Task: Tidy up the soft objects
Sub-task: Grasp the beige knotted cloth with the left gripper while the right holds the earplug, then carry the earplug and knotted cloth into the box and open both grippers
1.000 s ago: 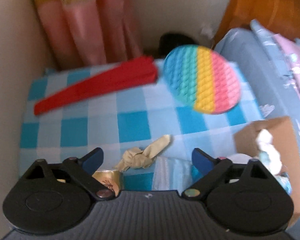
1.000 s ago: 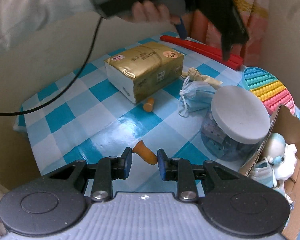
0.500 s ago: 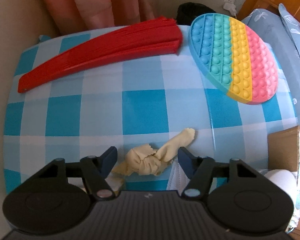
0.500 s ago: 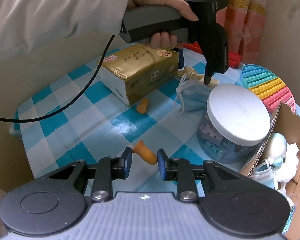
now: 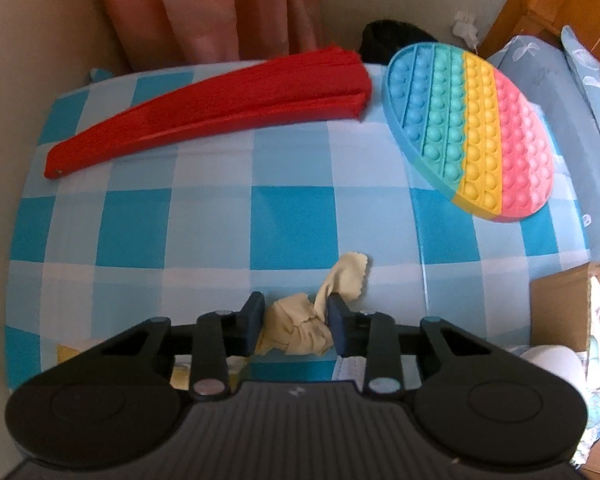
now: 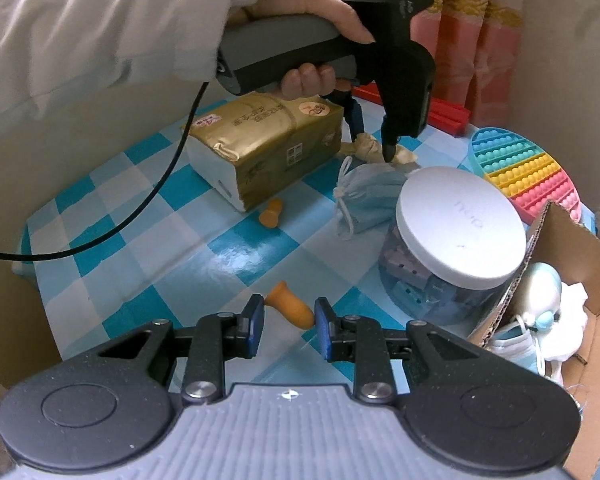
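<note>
Left wrist view: left gripper (image 5: 296, 324) jaws closing on the knotted beige cloth scrap (image 5: 300, 326) near the surface's (image 5: 204, 220) front edge. Light, limp, probably non-slip; pinch the knot, not the loose tail.

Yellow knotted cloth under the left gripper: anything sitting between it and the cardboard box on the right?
The jaws of the left gripper are closing around the yellow knotted cloth. Toward the cardboard box, the blue face mask and white-lidded jar stand in the way, so carrying the cloth over them looks safest.
</note>
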{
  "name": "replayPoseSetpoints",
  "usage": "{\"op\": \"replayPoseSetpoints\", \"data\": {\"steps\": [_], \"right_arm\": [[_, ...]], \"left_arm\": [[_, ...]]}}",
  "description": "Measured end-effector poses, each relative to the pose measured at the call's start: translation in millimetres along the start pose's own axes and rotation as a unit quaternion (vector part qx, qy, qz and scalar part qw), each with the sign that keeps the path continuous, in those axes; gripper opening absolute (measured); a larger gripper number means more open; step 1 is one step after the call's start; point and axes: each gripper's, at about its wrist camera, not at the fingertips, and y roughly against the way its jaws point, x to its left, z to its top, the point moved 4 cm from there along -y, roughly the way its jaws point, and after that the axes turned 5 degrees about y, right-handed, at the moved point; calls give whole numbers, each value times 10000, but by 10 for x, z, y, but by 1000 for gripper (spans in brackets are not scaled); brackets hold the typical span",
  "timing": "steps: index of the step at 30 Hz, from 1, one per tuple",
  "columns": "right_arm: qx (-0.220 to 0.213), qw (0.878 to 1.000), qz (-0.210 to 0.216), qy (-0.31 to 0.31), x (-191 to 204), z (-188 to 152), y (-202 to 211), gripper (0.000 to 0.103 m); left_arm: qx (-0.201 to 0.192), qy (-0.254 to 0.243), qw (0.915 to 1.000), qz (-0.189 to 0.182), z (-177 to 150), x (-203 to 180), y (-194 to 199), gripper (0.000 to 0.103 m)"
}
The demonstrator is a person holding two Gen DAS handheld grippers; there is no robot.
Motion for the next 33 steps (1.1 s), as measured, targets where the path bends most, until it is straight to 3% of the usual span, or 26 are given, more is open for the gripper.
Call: {"op": "replayPoseSetpoints", "data": {"steps": [16, 22, 30, 33], "right_arm": [[-274, 9996, -81, -28, 16, 99, 367, 32], [-454, 9981, -395, -134, -140, 18, 690, 32], [-382, 9901, -1180, -650, -666, -246, 978, 32], [-307, 9881, -1286, -781, -773, -361, 965, 38]], "left_arm": [[-583, -223, 9980, -108, -83, -31, 773, 31], [-787, -388, 9959, -224, -211, -144, 1080, 31], [-896, -815, 9910, -572, -379, -545, 1281, 31], [-871, -995, 9888, -686, -429, -751, 1298, 31]]}}
